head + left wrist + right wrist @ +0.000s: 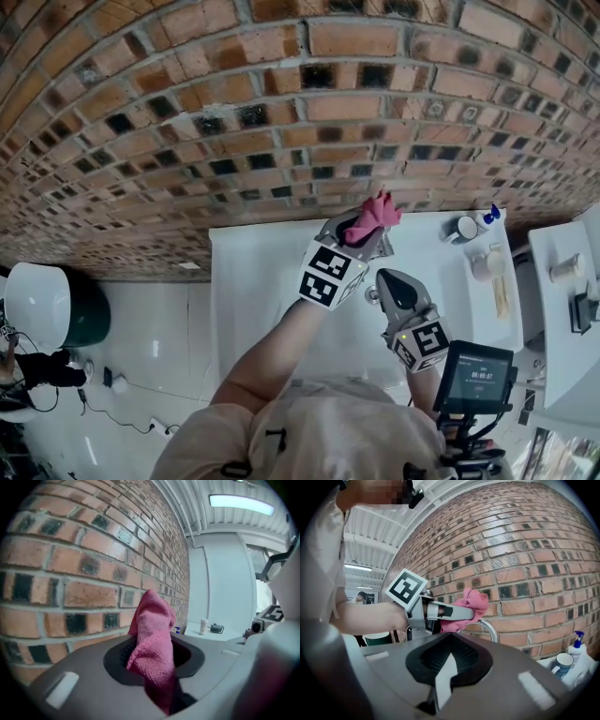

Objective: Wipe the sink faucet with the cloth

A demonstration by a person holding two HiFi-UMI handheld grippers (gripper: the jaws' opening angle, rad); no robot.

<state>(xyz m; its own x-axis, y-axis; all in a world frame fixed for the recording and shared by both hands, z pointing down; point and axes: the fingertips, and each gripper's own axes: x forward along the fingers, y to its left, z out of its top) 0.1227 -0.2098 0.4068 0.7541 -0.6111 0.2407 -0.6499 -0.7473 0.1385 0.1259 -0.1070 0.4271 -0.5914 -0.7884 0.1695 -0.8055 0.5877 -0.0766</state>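
Observation:
My left gripper (368, 236) is shut on a pink cloth (380, 212), which bunches up out of its jaws close to the brick wall. In the left gripper view the cloth (153, 639) fills the gap between the jaws. In the right gripper view the left gripper (451, 612) presses the cloth (469, 603) onto the top of the curved chrome faucet (491, 630). The faucet is hidden in the head view. My right gripper (387, 278) hangs over the white sink (253, 281), just right of the left one. Its jaws (446, 670) are together with nothing in them.
A brick wall (281, 112) stands right behind the sink. A mug (466, 228) and a blue-topped pump bottle (490, 216) sit on the counter at the right. A dark green bin (92, 309) stands on the floor at the left.

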